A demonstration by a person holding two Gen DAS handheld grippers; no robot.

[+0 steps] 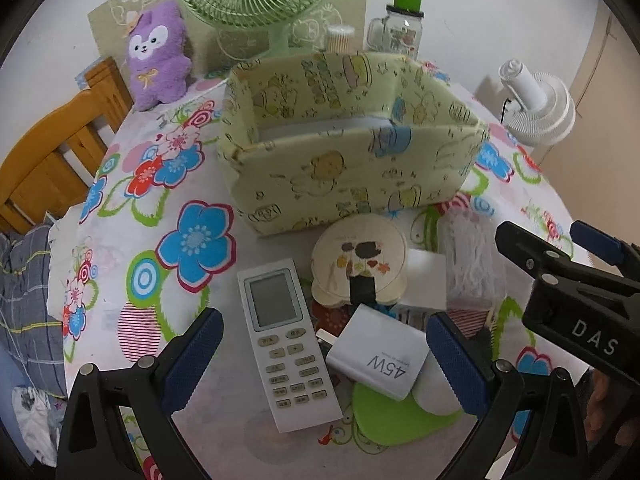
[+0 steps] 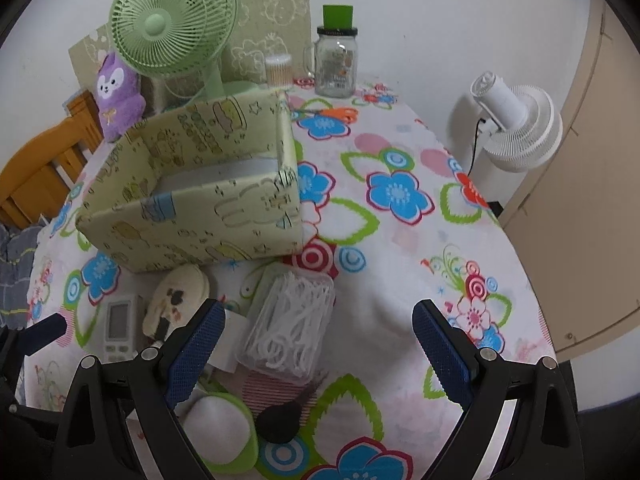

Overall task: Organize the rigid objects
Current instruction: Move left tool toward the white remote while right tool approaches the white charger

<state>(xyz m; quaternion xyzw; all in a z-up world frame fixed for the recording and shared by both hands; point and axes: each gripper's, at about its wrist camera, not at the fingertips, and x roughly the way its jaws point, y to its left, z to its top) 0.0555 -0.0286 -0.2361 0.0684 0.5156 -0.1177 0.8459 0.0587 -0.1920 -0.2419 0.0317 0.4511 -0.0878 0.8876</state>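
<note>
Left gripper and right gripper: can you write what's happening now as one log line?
left gripper: open, over remote and charger | right gripper: open, holding nothing | storage box: nothing visible inside

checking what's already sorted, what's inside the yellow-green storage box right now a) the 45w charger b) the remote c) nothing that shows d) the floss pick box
c: the storage box shows only its bare pale floor in both views, while the remote, the 45W charger and the floss pick box all lie on the tablecloth in front of it.
</note>
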